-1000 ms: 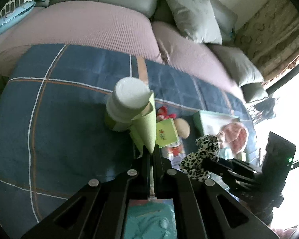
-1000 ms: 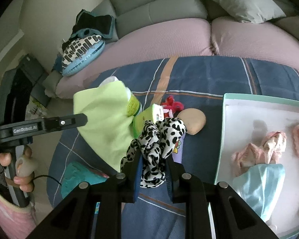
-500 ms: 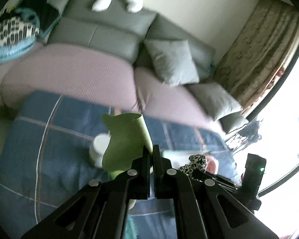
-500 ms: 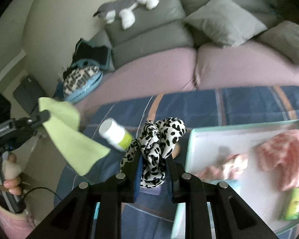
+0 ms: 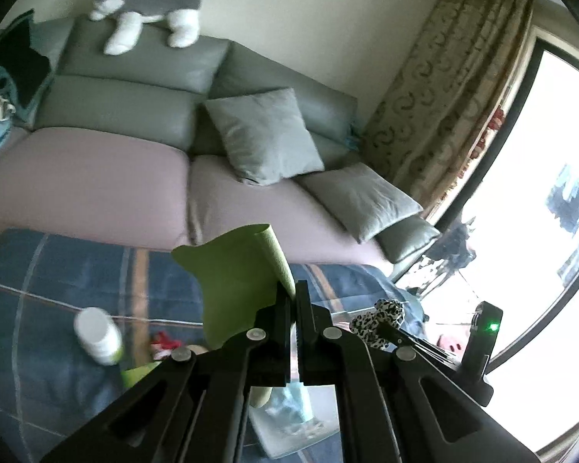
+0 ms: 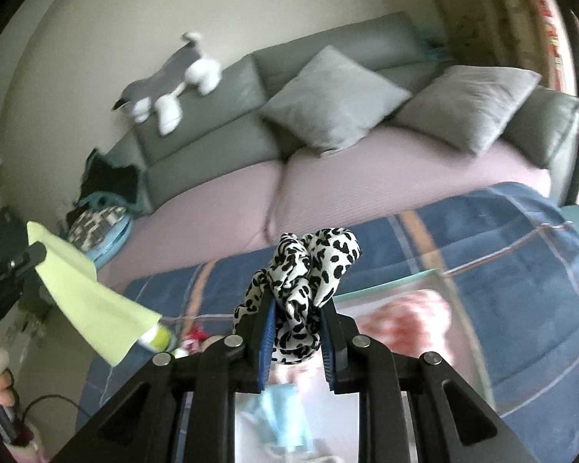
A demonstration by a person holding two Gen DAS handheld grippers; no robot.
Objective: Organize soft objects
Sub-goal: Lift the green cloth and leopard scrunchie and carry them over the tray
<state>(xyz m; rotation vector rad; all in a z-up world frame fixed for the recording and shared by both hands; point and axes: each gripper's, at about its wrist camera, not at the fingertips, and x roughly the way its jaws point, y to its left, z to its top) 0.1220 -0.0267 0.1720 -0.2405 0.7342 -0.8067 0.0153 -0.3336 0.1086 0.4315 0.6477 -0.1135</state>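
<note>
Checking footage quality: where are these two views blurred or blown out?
Left wrist view: the window is blown out white, the white bottle smeared. Right wrist view: the tray contents and plush dog are motion-blurred; the leopard-print cloth stays sharp.

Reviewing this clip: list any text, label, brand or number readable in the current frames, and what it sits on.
No text can be read in either current view.
White bottle: its green label band is too blurred to read.
Left hand-held gripper, seen from the right wrist view: any marking on its body is too small and dark to read.
Patterned cushion: a black-and-white pattern, no legible lettering.
</note>
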